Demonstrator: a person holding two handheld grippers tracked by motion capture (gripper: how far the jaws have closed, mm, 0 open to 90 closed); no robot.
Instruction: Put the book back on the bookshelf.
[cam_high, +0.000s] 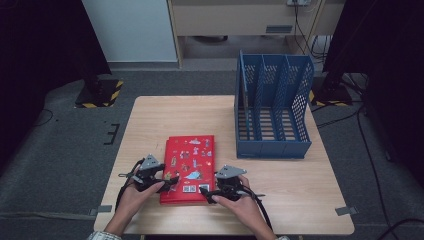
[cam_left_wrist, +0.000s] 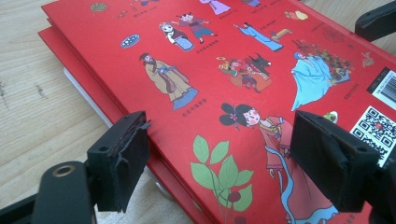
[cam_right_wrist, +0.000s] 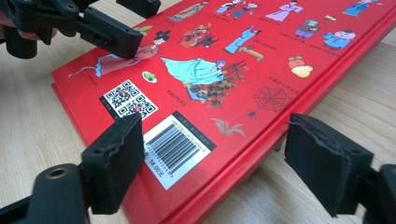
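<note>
Left gripper (cam_left_wrist: 217, 163) jaws wide astride red book (cam_left_wrist: 261, 84) edge; right gripper (cam_right_wrist: 212, 163) likewise; contact unclear.

book (cam_high: 188, 167) on table (cam_high: 295, 200), file rack (cam_high: 272, 112) behind-right

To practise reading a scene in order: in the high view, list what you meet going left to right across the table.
left gripper → red book → right gripper → blue file rack

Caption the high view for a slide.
Both grippers, left gripper and right gripper, straddle the red book's near edge.
</note>
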